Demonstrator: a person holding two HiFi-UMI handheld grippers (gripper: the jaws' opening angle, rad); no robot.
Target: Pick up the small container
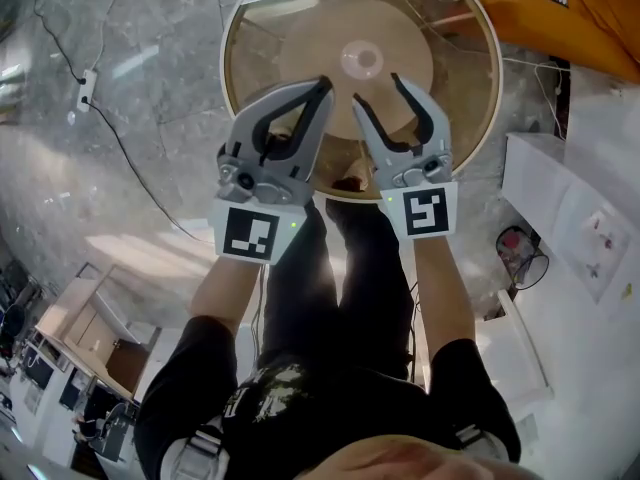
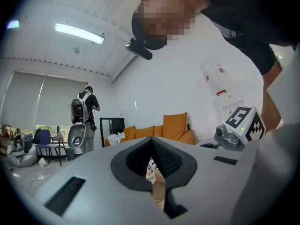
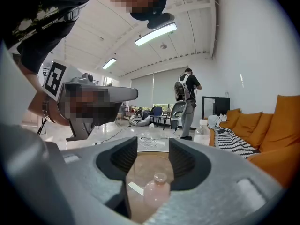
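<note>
Round glass-topped bench (image 1: 455, 93) over a grey marble floor (image 1: 150, 88). The small container (image 1: 362, 60), a clear bottle with a narrow neck, stands upright near the middle of the bench.

Risk: the container looks light and narrow. A jaw tip arriving off-centre could tip it or skate it across the slick glass. Clear body on glass also makes depth hard to judge, so an early close would miss it.

Right hand-held gripper (image 1: 378, 88): released, jaws wide apart, nothing between the pads. Container sits just beyond its tips on the far side, roughly on the jaws' centre line.

Left hand-held gripper (image 1: 322, 90): clenched, tips together, apparently empty, just left of the right one.
</note>
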